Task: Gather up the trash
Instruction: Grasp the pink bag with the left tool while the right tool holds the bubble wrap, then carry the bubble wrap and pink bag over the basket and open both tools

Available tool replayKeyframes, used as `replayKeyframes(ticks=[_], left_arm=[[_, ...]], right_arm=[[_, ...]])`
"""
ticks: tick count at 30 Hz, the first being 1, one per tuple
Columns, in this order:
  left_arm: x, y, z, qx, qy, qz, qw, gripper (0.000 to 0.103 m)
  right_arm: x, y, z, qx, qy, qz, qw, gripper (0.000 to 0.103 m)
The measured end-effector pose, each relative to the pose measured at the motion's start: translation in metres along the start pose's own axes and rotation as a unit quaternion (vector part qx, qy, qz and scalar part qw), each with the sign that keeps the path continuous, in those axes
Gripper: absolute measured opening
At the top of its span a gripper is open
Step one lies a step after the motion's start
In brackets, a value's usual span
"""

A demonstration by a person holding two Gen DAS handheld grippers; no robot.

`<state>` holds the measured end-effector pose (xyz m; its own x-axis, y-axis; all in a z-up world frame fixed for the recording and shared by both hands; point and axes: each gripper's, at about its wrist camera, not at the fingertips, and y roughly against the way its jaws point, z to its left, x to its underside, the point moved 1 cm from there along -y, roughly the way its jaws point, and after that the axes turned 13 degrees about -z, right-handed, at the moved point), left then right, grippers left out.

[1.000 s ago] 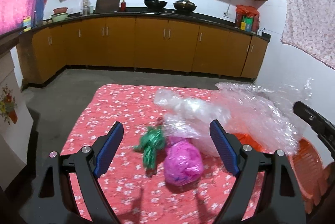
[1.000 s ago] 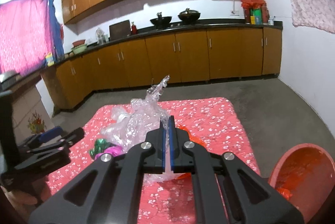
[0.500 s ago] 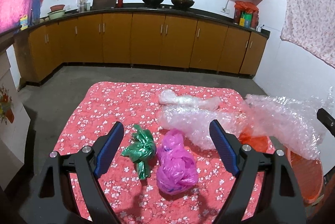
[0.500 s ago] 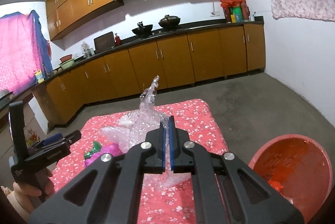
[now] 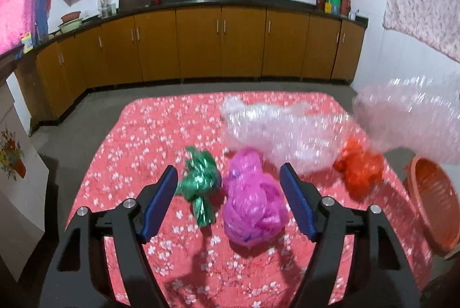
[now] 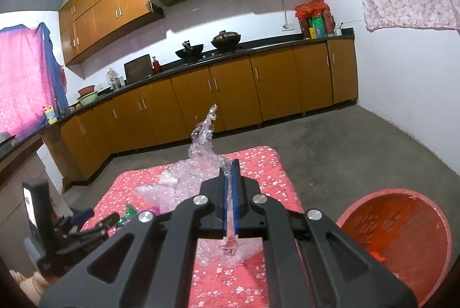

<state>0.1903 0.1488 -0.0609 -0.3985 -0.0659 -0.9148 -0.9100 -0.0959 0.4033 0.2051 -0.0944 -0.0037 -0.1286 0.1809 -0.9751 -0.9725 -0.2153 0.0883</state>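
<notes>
My right gripper (image 6: 229,172) is shut on a sheet of clear bubble wrap (image 6: 204,152), held up over the table's right side; the sheet shows blurred in the left wrist view (image 5: 408,118). My left gripper (image 5: 230,178) is open above a pink bag (image 5: 253,207) and a green bag (image 5: 199,178) on the red flowered table (image 5: 149,141). More clear plastic (image 5: 276,129) and an orange bag (image 5: 360,164) lie further right.
An orange basket (image 5: 434,201) stands on the floor off the table's right edge; in the right wrist view (image 6: 402,239) it holds some orange scraps. Kitchen cabinets (image 5: 218,46) line the far wall across a bare concrete floor (image 6: 359,147).
The right gripper has lifted the bubble wrap up and to the right, off the table, uncovering the orange bag. The left gripper has pulled back slightly and stays open.
</notes>
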Motion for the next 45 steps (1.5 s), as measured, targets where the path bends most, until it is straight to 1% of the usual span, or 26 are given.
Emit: replayKeyframes(ticks=[3, 7, 11, 15, 16, 17, 19, 23, 26, 30, 39, 41, 45], left_arm=[[0.01, -0.008, -0.004, 0.004, 0.003, 0.02, 0.9998, 0.071], [0.016, -0.016, -0.016, 0.009, -0.01, 0.033, 0.9994, 0.071], [0.022, -0.03, -0.025, 0.005, -0.009, 0.053, 0.9985, 0.071], [0.026, -0.041, -0.031, 0.002, -0.009, 0.061, 0.9981, 0.071], [0.027, -0.043, -0.033, 0.001, -0.011, 0.062, 0.998, 0.067], [0.028, -0.045, -0.034, 0.001, -0.012, 0.066, 0.9978, 0.058], [0.03, -0.049, -0.037, 0.0, -0.012, 0.074, 0.9972, 0.055], [0.027, -0.041, -0.041, 0.003, -0.02, 0.062, 0.9979, 0.046], [0.02, -0.032, -0.044, 0.01, -0.023, 0.048, 0.9985, 0.044], [0.01, -0.016, -0.044, 0.025, -0.021, 0.022, 0.9992, 0.043], [-0.002, 0.019, -0.044, 0.048, -0.017, -0.008, 0.9987, 0.043], [-0.009, 0.026, -0.046, 0.056, -0.016, -0.017, 0.9981, 0.043], [-0.024, 0.04, -0.062, 0.078, -0.019, -0.036, 0.9961, 0.043]], right_arm=[[0.001, 0.002, -0.006, 0.005, -0.003, 0.0, 1.0, 0.005], [0.001, 0.006, -0.01, 0.012, -0.004, -0.005, 1.0, 0.005], [-0.001, 0.012, -0.017, 0.018, -0.009, -0.009, 1.0, 0.005], [0.0, 0.017, -0.025, 0.024, -0.012, -0.01, 1.0, 0.005], [0.001, 0.018, -0.028, 0.027, -0.014, -0.009, 1.0, 0.005], [0.002, 0.019, -0.028, 0.029, -0.014, -0.008, 0.999, 0.005], [0.003, 0.019, -0.032, 0.036, -0.016, -0.007, 0.999, 0.005], [0.006, 0.022, -0.045, 0.049, -0.021, -0.007, 0.999, 0.005], [0.006, 0.023, -0.053, 0.057, -0.028, -0.007, 0.998, 0.005], [0.007, 0.026, -0.058, 0.06, -0.031, -0.007, 0.998, 0.005], [0.01, 0.035, -0.057, 0.053, -0.033, -0.008, 0.998, 0.005], [0.009, 0.037, -0.058, 0.054, -0.035, -0.01, 0.998, 0.005], [0.003, 0.039, -0.06, 0.056, -0.037, -0.014, 0.998, 0.005]])
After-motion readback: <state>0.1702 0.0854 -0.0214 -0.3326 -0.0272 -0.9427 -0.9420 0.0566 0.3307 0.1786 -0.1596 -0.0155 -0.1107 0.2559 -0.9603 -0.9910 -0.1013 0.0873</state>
